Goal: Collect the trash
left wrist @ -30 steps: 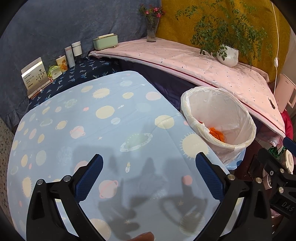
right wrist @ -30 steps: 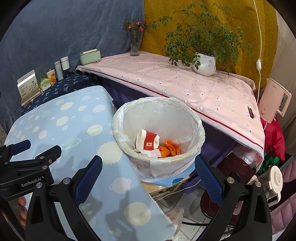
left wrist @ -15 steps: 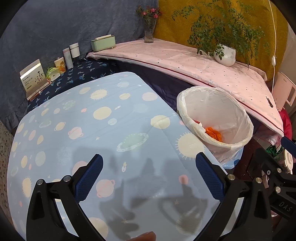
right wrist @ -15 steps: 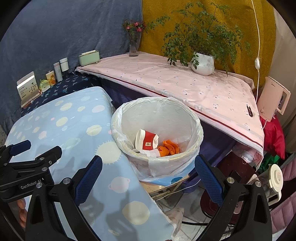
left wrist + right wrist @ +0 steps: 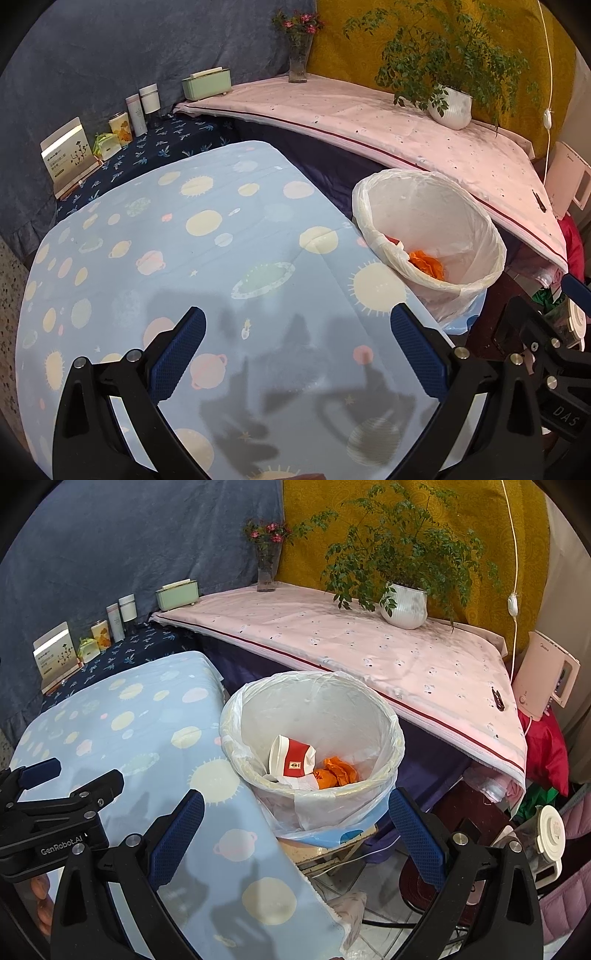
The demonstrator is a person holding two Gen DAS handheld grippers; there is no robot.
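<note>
A blue planet-print desk (image 5: 207,258) fills the foreground, a pink-covered shelf (image 5: 332,642) runs toward two o'clock, backed by grey-blue drape (image 5: 129,48) and mustard wall (image 5: 406,513).

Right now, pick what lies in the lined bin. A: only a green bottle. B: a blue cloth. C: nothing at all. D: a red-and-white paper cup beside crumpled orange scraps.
D: the right wrist view shows the red-and-white paper cup beside crumpled orange scraps inside the lined bin.
</note>
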